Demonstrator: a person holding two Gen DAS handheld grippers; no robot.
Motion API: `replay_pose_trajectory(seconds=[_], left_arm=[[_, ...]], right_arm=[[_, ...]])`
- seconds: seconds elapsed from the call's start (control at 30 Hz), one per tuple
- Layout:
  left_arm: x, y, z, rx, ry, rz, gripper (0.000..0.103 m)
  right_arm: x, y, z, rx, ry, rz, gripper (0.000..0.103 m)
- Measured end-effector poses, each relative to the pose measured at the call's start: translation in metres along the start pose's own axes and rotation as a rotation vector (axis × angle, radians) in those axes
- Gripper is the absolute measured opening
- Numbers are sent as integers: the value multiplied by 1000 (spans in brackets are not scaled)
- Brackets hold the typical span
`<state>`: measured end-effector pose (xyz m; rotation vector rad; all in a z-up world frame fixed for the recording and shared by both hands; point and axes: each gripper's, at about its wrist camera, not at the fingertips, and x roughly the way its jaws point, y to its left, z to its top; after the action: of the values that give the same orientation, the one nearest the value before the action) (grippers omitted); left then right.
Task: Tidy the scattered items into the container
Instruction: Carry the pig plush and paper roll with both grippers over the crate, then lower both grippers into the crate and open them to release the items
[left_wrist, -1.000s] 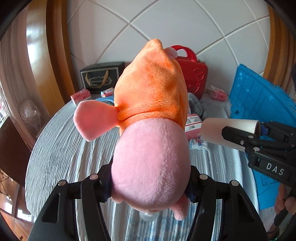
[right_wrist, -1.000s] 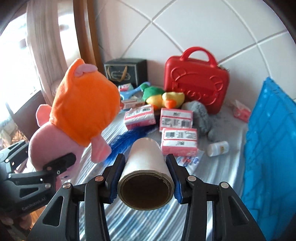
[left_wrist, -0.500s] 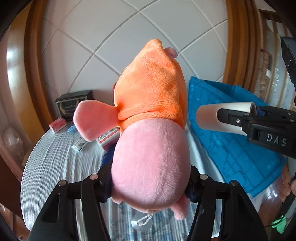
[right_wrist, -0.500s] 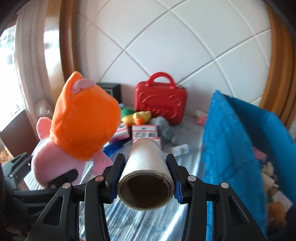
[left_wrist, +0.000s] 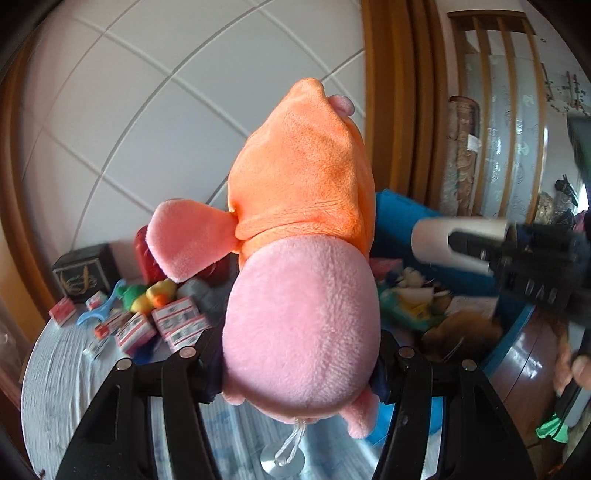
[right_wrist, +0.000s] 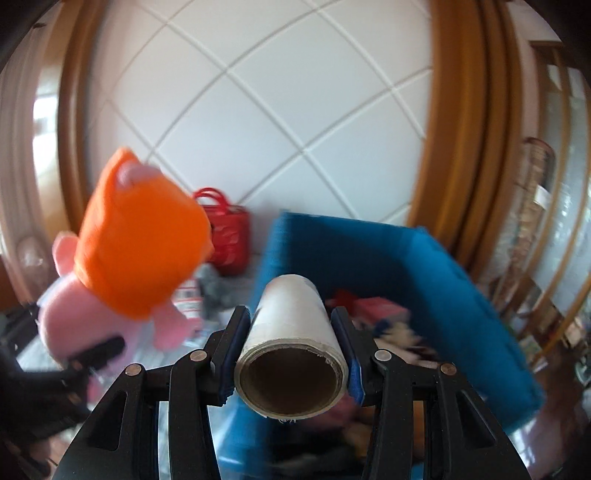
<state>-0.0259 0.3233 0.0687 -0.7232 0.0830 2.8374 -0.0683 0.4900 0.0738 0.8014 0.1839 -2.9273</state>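
My left gripper (left_wrist: 301, 341) is shut on a pink plush pig in an orange dress (left_wrist: 301, 236), held up in the air; the plush also shows in the right wrist view (right_wrist: 136, 254). My right gripper (right_wrist: 291, 325) is shut on a white roll with a cardboard core (right_wrist: 291, 339), held above the blue container (right_wrist: 424, 266). The roll also shows in the left wrist view (left_wrist: 436, 243), over the container (left_wrist: 402, 214), which holds several items. Scattered pink packs (left_wrist: 177, 325) and a yellow-green duck toy (left_wrist: 155, 293) lie on the table.
A red case (right_wrist: 225, 236) and a black box (left_wrist: 83, 275) stand at the back by the tiled wall. A grey plush (left_wrist: 203, 295) and a blue plastic piece (left_wrist: 98, 314) lie among the packs on the striped tablecloth (left_wrist: 59, 387). A wooden frame is on the right.
Both grippers have risen and swung right toward the blue container. The roll is now over the container's inside, and the plush is closer to its left wall.
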Motion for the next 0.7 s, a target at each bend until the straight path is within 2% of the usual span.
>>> replay_pose_trajectory(seconds=[0.1,0.17,0.23,0.33,0.53,0.7], left_arm=[[21,-58,22,16,6,-9,59],[43,-97,27,33,42,-26,59],[72,-124,25,41,107,-25,59],[116,-163,15,32,263,-42,59],[156,-201,-6,30,428,-4,60],[159,-208,-9,15,446,35,63]], right_arm=[[8,-61,-11,17,23,-18,45],[16,-98,-21,21,48,-26,45],[30,-133,-31,26,83,-27,45],[51,-172,-43,30,142,-12,45],[75,-212,-70,-16,237,6,45],[84,-226,-83,-37,279,29,45]])
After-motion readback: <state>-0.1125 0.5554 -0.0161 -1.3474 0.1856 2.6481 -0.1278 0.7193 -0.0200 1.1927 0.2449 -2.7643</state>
